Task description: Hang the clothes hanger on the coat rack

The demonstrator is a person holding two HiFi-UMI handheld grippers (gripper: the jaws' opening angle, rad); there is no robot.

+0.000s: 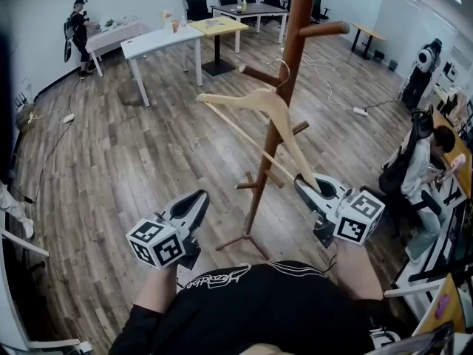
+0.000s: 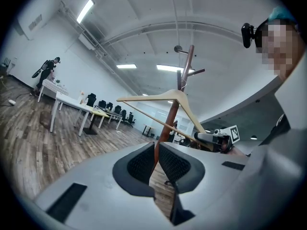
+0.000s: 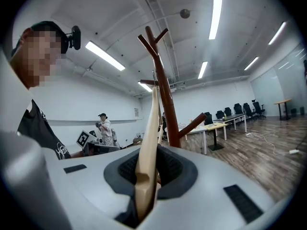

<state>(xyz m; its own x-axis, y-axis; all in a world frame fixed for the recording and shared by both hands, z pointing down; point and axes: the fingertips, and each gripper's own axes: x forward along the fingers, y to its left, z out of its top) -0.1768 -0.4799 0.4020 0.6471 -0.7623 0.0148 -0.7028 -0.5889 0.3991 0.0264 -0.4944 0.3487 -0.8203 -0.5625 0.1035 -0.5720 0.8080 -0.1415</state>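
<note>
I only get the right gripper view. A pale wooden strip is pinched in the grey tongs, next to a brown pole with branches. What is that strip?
Observer: The head view shows it whole. It is one arm of a pale wooden clothes hanger, and the right tongs clamp its lower end.
Operator: Is it hung up yet?
Observer: Its metal hook sits close against the brown wooden coat rack, where a short peg branches off. I cannot tell whether it catches the peg.
Operator: Is the other hand helping?
Observer: No. The left tongs hold nothing. They are low and left of the pole, apart from the hanger.
</note>
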